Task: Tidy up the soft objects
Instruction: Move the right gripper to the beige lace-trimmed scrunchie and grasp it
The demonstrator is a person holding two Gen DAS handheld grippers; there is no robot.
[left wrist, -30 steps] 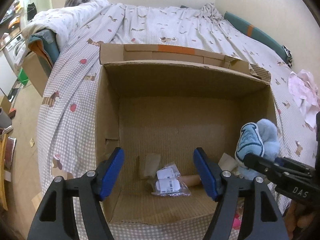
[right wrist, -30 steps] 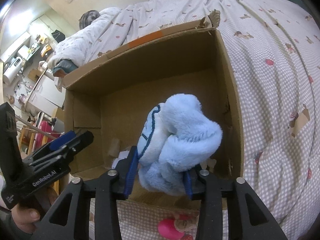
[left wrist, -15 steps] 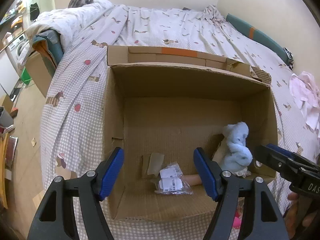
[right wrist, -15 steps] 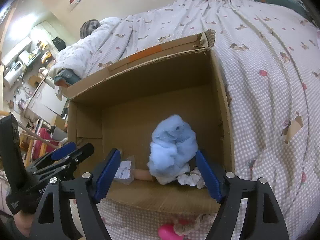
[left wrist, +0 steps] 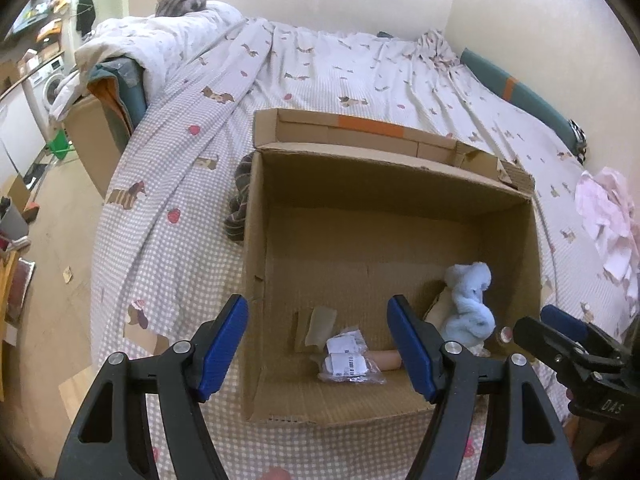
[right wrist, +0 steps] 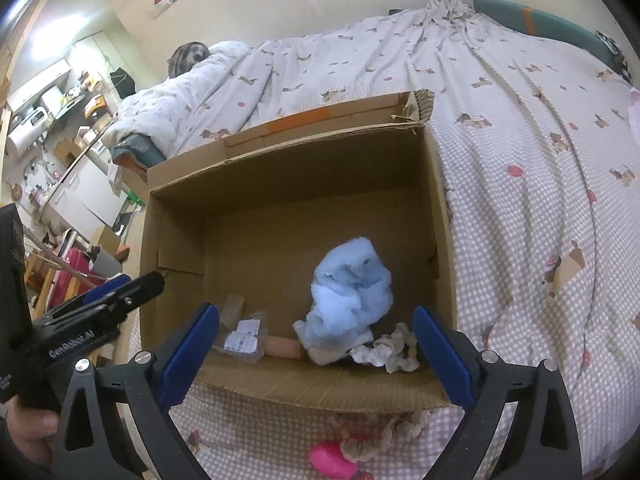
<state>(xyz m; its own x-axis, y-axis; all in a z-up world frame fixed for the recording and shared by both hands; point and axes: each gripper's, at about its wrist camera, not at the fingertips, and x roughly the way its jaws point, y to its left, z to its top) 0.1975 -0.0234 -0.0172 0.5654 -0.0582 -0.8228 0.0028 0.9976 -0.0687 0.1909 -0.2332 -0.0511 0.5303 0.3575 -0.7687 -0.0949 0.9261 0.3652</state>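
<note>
On the checked bedspread (right wrist: 540,208), the cardboard box (right wrist: 296,172) holds the dropped blue plush (right wrist: 352,292); the right gripper (right wrist: 316,356), jaws just sprung wide and empty, likely next fetches the pink toy (right wrist: 330,460) at 6 o'clock, while the left gripper (left wrist: 316,344) idles half-open, empty.

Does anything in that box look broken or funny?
Yes. The cardboard box has a torn, frayed back right corner flap. Inside, the fluffy blue sock lies in a crumpled heap beside a plastic packet, not folded.

A bed (left wrist: 360,76) with a checked, dog-print cover carries an open cardboard box (left wrist: 256,264). Pink cloth (left wrist: 604,216) lies near its right edge.
</note>
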